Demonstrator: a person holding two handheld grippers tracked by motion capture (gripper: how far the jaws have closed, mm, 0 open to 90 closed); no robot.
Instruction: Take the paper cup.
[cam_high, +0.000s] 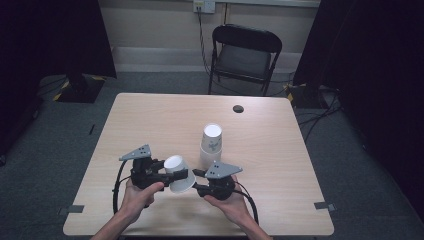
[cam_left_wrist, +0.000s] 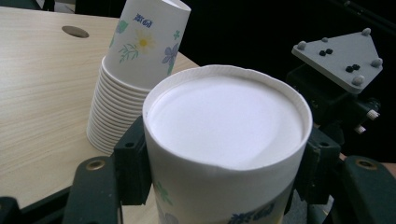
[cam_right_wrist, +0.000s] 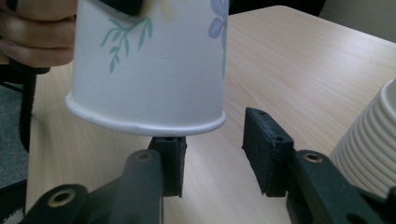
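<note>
One paper cup (cam_high: 179, 172) is what it all comes down to right now. My left fingers (cam_left_wrist: 140, 158) are clamped on its sides, holding it upside down and clear of the worktop (cam_high: 150, 120), closed bottom up and tipped a bit toward me, open rim lower down and angled toward my right side. It's just in front of the stack of cups (cam_high: 211, 145), close but not touching as far as I can see.

My right gripper (cam_right_wrist: 212, 161) sits directly under that rim. The fingers there are parted with nothing pressed between them, and the rim hangs just above the left-hand one, not in the gap. So the cup's long axis runs roughly up and away from the right fingers, rim nearest them.

My guess: to take it by the rim, the right hand needs to nudge sideways so the wall drops between the fingers.
</note>
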